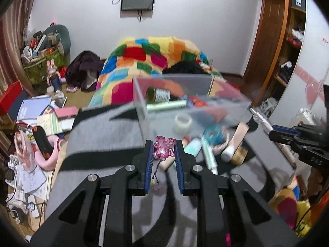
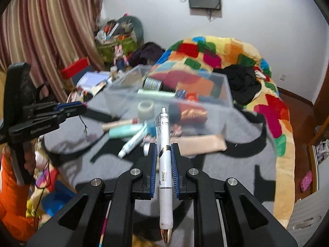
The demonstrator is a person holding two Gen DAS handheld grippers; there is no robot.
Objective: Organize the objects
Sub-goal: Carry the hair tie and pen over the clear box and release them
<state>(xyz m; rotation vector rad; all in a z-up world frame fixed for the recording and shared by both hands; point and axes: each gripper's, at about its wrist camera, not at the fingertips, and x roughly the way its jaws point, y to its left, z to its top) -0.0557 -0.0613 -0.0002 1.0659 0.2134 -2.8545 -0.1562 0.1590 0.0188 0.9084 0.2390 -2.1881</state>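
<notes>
Left tongs [image 1: 163,151] pinch pink charm [image 1: 163,149], right tongs [image 2: 162,158] pinch white pen [image 2: 165,168]; both likely bound for clear box [image 1: 144,111] mid-bed.

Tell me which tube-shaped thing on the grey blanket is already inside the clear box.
The pale green tube lying beside the dark bottle inside the clear box; the mint bottle and white tube lie outside it.

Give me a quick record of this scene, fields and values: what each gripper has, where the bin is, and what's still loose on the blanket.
left gripper: shut on pink charm, cord hanging below
right gripper: shut on white pen, held lengthwise between the jaws
clear bin: on grey blanket, beyond both grippers
in bin: tape roll, dark bottle, other small items
loose in front of bin: teal tube, white tube, beige tube
</notes>
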